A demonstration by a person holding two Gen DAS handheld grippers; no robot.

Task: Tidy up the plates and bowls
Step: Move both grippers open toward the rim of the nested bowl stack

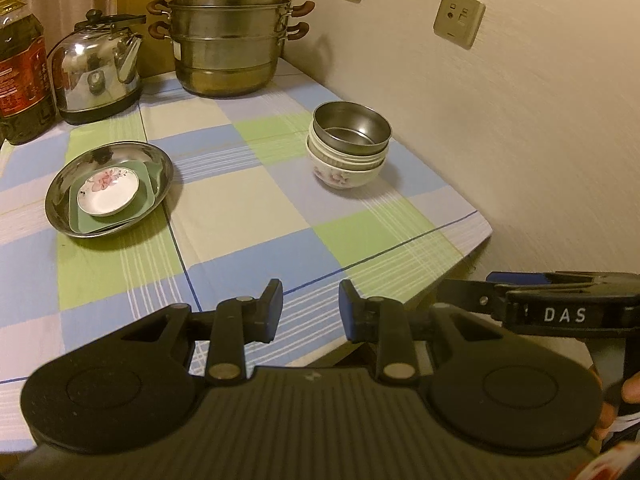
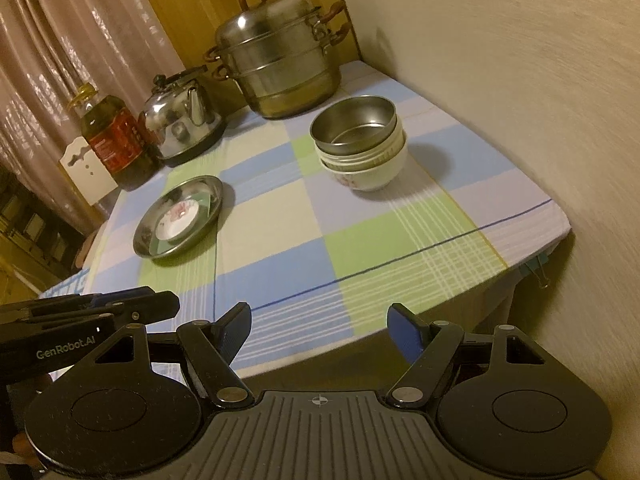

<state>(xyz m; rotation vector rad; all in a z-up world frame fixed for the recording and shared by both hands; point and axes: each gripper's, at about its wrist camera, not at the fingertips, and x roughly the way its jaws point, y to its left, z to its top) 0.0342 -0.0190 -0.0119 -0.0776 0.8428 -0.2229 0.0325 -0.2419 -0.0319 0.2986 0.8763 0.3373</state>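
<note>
Two stacks sit on the checked tablecloth (image 1: 248, 200), well apart. Largest item: tiered steel steamer pot (image 1: 230, 36) with lid at the far end by the wall, electric kettle (image 1: 98, 72) just left of it, oil bottle (image 1: 22, 76) at the far left edge. Steel plate (image 1: 64, 188) on the left half holds a green square dish (image 1: 146, 200) and, on top, a small white floral saucer (image 1: 108, 194). Bowl stack (image 1: 348, 146) is nearer the wall side: steel bowl (image 1: 352, 124) nested on top of white floral ceramic bowls (image 1: 346, 174). Left gripper (image 1: 311, 310) hangs over the near table edge, jaws narrowly parted, nothing between them. Right gripper (image 2: 320, 332) also at the near edge, jaws wide apart and empty. Neither touches any dish.
</note>
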